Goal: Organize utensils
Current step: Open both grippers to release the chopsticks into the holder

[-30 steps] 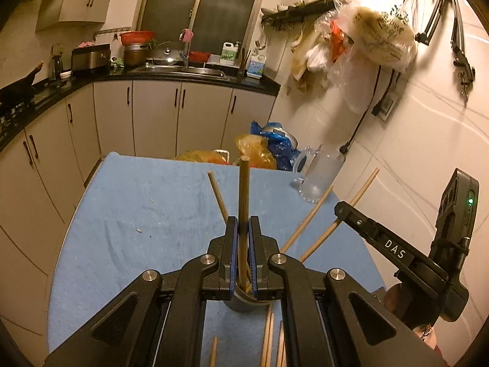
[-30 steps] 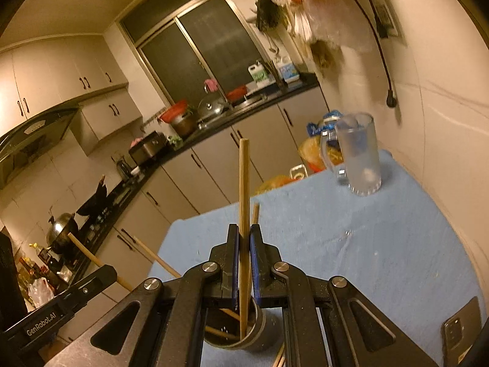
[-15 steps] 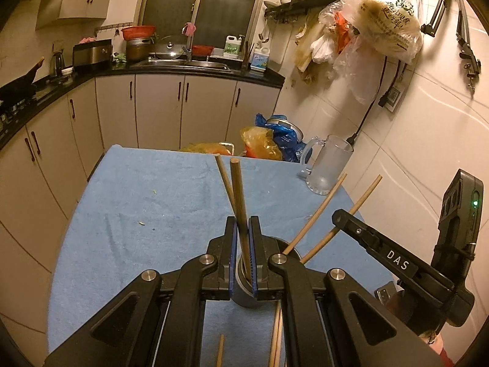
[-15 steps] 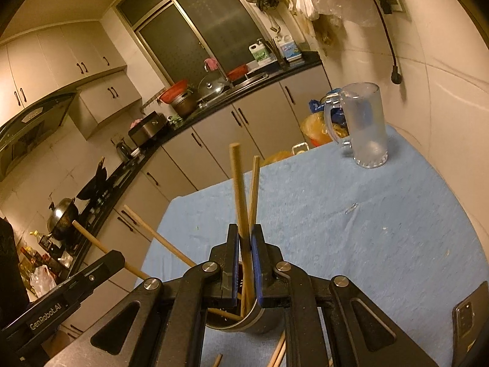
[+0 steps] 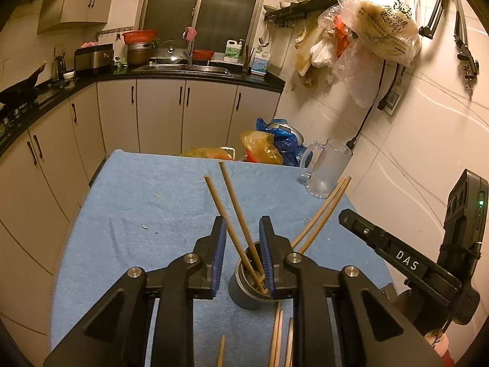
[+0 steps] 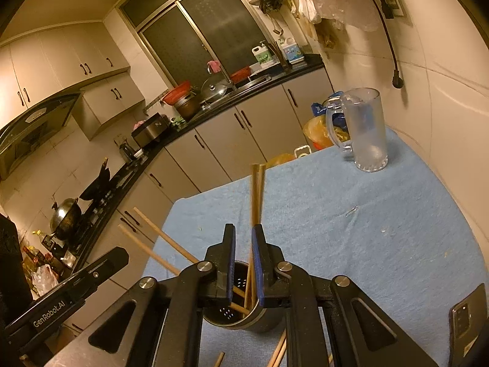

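Left wrist view: left gripper [image 5: 242, 238] released, jaws just opened, blue pads apart on either side of two chopsticks [image 5: 235, 211] that lean free in the holder, touching neither pad as far as can be seen. Directly beneath the fingertips, grey utensil holder [image 5: 244, 293] upright on blue table cloth [image 5: 146, 202]. Two more chopsticks [image 5: 324, 211] leaning out of the same holder toward the right. Loose chopsticks [image 5: 276, 336] flat on the cloth at the near edge, below the holder. Farther right, right gripper [image 5: 397, 257] seen side-on. Glass mug [image 5: 328, 172] at the far right corner of the cloth, well apart from the holder.

Right wrist view: right gripper [image 6: 243, 238] slackened, jaws just easing apart, a narrow gap showing; blurred pair of chopsticks [image 6: 256, 189] rising between the pads, hugging the right pad, contact not certain. Holder [image 6: 232, 315] under the jaws, perforated inside. Phone [image 6: 467, 321] lying at the right edge of the cloth
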`<control>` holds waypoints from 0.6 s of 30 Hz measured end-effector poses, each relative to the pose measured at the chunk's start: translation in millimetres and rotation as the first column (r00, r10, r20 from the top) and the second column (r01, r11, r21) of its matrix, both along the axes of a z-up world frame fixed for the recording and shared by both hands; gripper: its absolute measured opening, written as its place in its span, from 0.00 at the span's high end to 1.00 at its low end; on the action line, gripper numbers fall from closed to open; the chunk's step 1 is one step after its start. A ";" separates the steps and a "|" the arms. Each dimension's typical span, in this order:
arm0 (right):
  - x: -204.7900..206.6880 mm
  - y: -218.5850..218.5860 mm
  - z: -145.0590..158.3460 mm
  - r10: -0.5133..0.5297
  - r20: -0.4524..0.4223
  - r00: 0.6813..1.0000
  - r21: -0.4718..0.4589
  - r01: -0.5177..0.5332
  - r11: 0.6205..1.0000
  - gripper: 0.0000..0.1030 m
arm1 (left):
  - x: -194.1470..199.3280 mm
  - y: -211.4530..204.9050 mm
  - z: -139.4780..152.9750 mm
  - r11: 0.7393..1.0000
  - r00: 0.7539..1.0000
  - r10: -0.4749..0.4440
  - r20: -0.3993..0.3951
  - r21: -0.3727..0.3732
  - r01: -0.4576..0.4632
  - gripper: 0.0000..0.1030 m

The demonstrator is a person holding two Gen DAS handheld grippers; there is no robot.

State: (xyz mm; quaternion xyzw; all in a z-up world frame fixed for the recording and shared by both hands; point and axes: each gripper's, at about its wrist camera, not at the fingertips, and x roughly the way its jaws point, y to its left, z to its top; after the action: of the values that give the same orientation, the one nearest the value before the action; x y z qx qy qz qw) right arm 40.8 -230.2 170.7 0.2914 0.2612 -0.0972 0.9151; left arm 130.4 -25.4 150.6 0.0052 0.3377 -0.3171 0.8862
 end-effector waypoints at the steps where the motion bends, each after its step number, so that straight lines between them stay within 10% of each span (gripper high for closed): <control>1: -1.4 0.3 1.7 -0.002 0.001 1.000 0.000 0.002 1.000 0.88 | -1.7 1.2 0.4 1.000 1.000 0.002 0.003 0.000 -0.002 0.77; 18: -47.1 17.5 -9.0 0.035 -0.035 0.999 -0.008 -0.036 0.999 0.80 | -49.3 25.7 -23.2 0.995 0.996 0.043 0.073 0.082 -0.049 0.60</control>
State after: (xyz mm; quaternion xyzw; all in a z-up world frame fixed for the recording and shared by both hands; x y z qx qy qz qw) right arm -6.4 -212.8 161.7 0.2809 0.2816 -0.0870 0.9134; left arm 81.1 0.3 127.4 0.0457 0.3188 -0.2820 0.9038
